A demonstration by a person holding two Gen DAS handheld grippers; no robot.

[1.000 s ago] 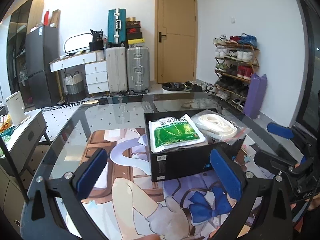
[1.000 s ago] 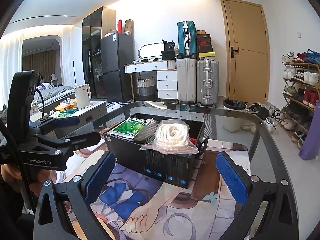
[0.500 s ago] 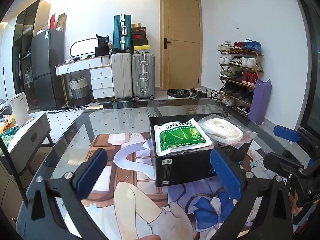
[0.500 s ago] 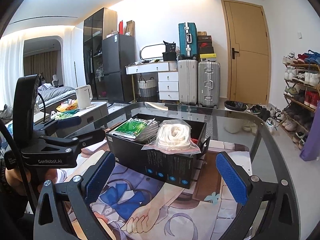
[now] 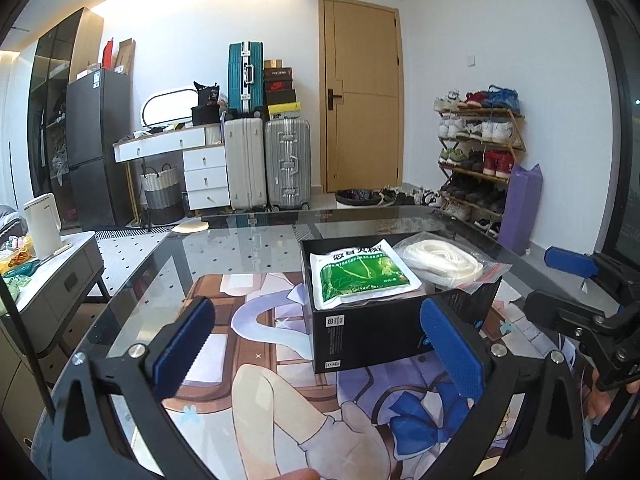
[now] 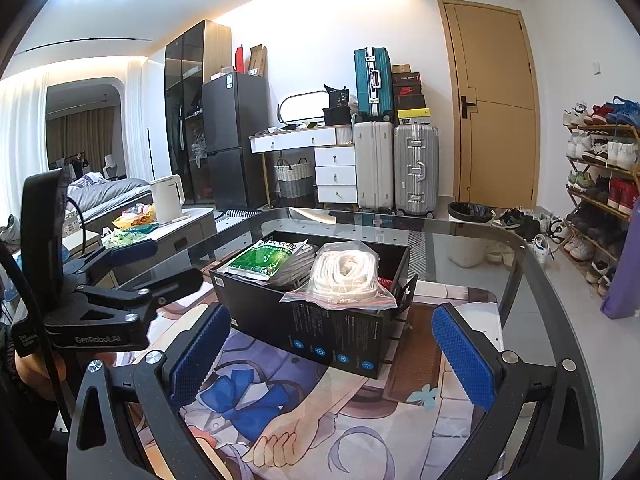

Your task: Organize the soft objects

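Left gripper [image 5: 316, 344] gapes wide, empty, and has risen a touch since a second ago. Ahead, the open black cardboard box [image 5: 372, 332] sits on the glass-topped table [image 5: 240, 256], long axis running away rightward. Inside: green-printed white pouch [image 5: 362, 276] left, bagged white rope coil [image 5: 442, 258] right. Right gripper [image 6: 332, 348] also spread, empty; only its view shows something grey, perhaps cord [image 6: 292, 270].

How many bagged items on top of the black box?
2 visible: green packet on the black box's left half, clear bag of white cord on its right. More may be hidden underneath.
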